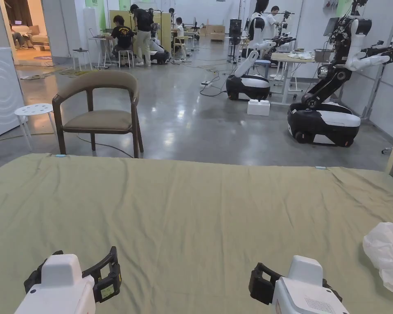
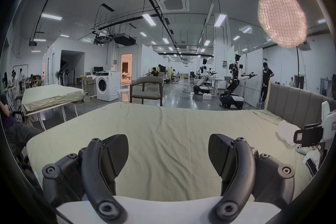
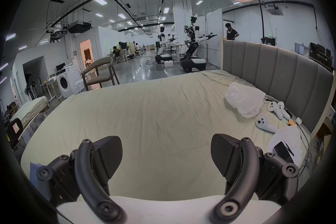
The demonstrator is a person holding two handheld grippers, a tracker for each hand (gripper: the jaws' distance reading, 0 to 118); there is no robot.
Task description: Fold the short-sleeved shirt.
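A pale green sheet (image 1: pixel 191 212) lies flat over the bed, with light creases. My left gripper (image 1: pixel 85 251) hovers over its near left part, open, with nothing between the jaws (image 2: pixel 168 148). My right gripper (image 1: pixel 292 261) hovers over the near right part, also open and holding nothing (image 3: pixel 166 148); it shows from the side in the left gripper view (image 2: pixel 309 135). A crumpled white bundle (image 1: pixel 386 253) that looks like a thin plastic bag lies at the bed's right side (image 3: pixel 243 98), apart from both grippers.
A grey padded headboard (image 3: pixel 272 68) bounds the bed on the right. White hand controllers (image 3: pixel 263 122), papers and a phone (image 3: pixel 283 148) lie near it. Beyond the far edge stand a wooden chair (image 1: pixel 101 114), a white stool (image 1: pixel 34 110) and wheeled robots (image 1: pixel 326 118).
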